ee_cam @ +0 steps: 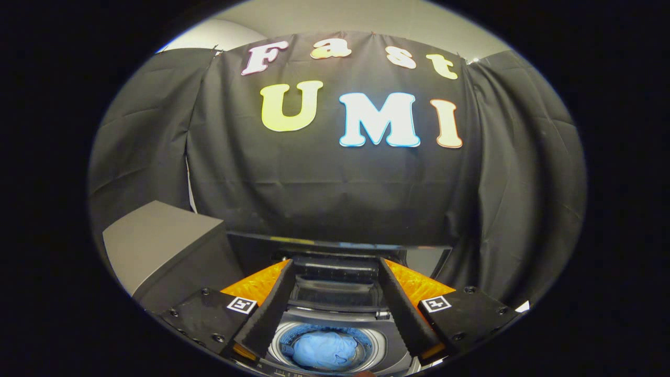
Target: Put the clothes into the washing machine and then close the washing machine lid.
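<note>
Black cloth hangs behind the small grey top-loading washing machine (335, 314) at the bottom middle, its lid up so the blue clothes (324, 350) sit in the drum, while the claw (335, 293) hangs above, fingers apart and holding nothing.

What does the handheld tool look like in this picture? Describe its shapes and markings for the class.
The tool has two long flat fingers that spread apart toward the camera. Each finger joins a flat black plate studded with screws, and each plate carries a small square black-and-white marker.
</note>
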